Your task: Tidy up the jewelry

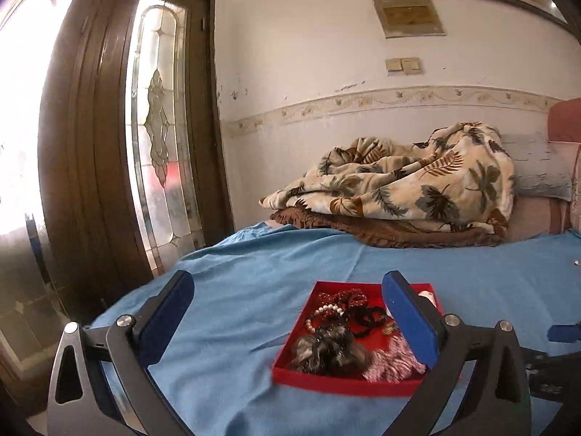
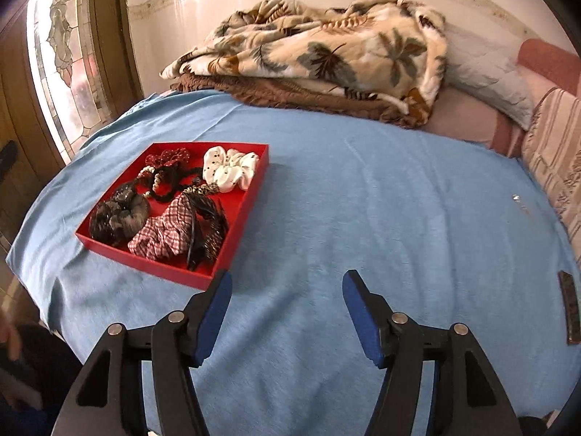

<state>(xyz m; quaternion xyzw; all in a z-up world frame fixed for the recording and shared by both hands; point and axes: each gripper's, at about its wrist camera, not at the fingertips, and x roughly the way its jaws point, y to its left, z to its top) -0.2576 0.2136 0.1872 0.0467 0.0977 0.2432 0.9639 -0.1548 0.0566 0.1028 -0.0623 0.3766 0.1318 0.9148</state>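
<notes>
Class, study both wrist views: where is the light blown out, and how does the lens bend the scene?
Left wrist view: the glass door is overexposed to white glare, and its frame bows in fisheye curvature. Right wrist view: light is more even, the red tray looks fairly sharp, and the blue sheet bulges into a dome; the corners are dark.

**Open sheet to the right, tray and bedding as barriers**

The blue bed sheet [image 2: 363, 181] lies bare across the centre and right of the right wrist frame, giving a wide passage. The red tray [image 2: 232, 218] at centre left is crowded with scrunchies [image 2: 232, 170] and a bead bracelet [image 1: 323, 314]. Piled blankets [image 2: 326, 54] block the top of the frame; cushions [image 2: 555, 152] close the right edge. A small dark object [image 2: 568, 305] lies at the far right.
</notes>
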